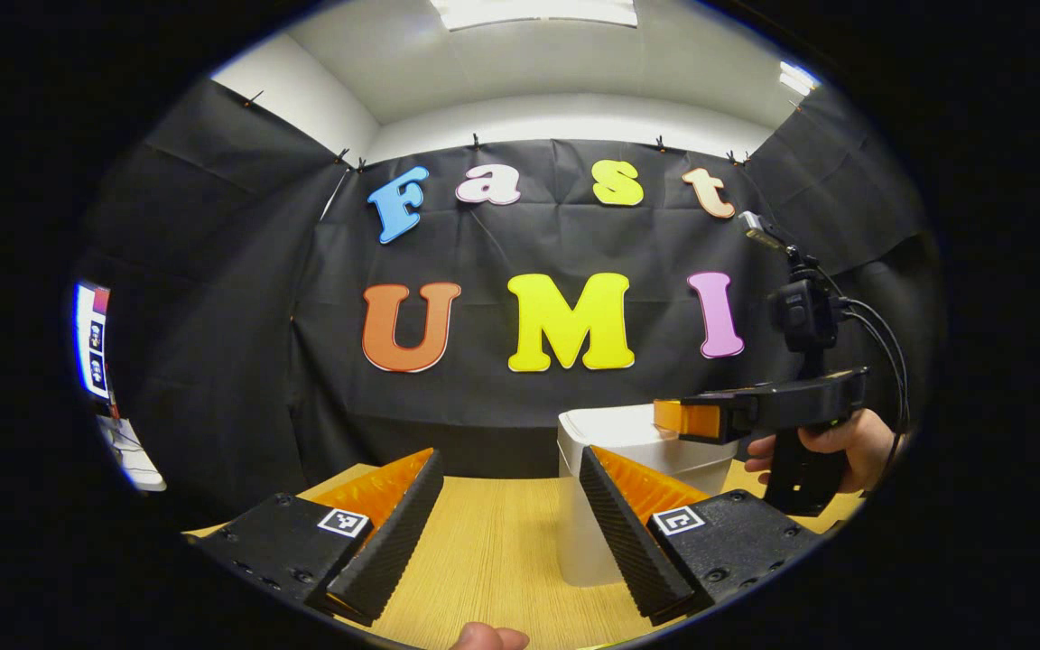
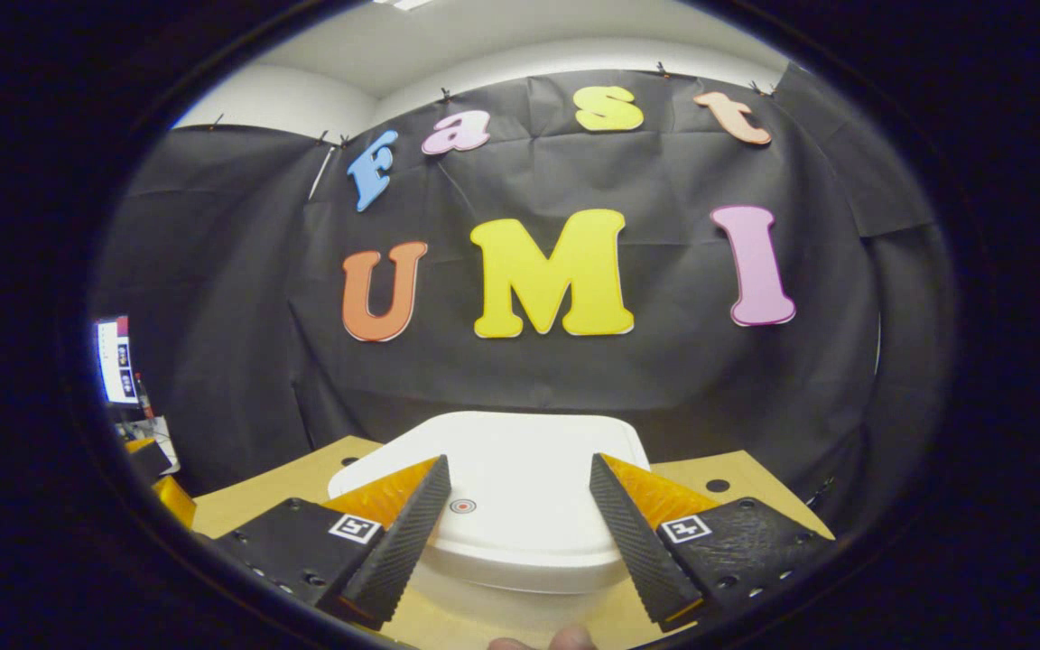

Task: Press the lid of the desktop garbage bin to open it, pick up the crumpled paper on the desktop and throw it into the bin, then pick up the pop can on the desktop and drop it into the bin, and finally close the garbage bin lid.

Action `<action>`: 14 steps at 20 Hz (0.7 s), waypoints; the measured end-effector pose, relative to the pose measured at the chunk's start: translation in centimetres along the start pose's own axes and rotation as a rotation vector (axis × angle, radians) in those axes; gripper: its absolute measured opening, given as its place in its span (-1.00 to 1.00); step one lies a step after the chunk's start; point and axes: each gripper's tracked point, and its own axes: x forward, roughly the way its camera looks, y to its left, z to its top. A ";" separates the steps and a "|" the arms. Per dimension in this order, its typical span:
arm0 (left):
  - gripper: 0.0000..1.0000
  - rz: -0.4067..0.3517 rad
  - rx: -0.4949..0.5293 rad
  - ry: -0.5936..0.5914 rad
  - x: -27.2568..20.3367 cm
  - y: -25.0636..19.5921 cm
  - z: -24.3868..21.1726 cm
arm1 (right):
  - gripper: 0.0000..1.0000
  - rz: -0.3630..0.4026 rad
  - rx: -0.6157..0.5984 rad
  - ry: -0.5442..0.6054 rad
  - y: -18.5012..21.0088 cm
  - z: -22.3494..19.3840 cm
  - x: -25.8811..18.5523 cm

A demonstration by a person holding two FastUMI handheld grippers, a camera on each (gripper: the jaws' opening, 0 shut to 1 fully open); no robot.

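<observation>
One white bin (image 2: 520,506), one wooden table (image 1: 493,551), two grippers, one hand (image 1: 831,447).

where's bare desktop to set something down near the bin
Bare wooden desktop lies left of the white plastic bin, between the left gripper fingers. Crowded above the closed bin lid, where the right gripper hovers.

A smooth, slightly glossy white plastic is seen on the garbage bin (image 2: 520,506), its lid (image 2: 502,478) evenly finished. The desktop (image 1: 493,551) at 6 o'clock is shown as pale wood-grain laminate, matt and finely lined. The booth wall (image 1: 502,397) at 12 o'clock is made of matt, creased black cloth. Ridged, rough-textured pads (image 1: 394,533) are seen on the left gripper (image 1: 509,531).
</observation>
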 end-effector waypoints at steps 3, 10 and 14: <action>0.80 0.010 -0.017 -0.023 0.5 -0.7 1.4 | 0.93 -0.003 0.021 -0.035 -0.8 0.3 -3.2; 0.95 -0.036 -0.001 -0.030 1.0 -4.2 3.0 | 0.92 -0.074 -0.001 -0.053 -4.0 -1.5 -11.1; 0.95 -0.051 0.038 0.015 0.3 -5.5 2.2 | 0.93 -0.159 -0.007 -0.040 -5.9 -2.5 -13.7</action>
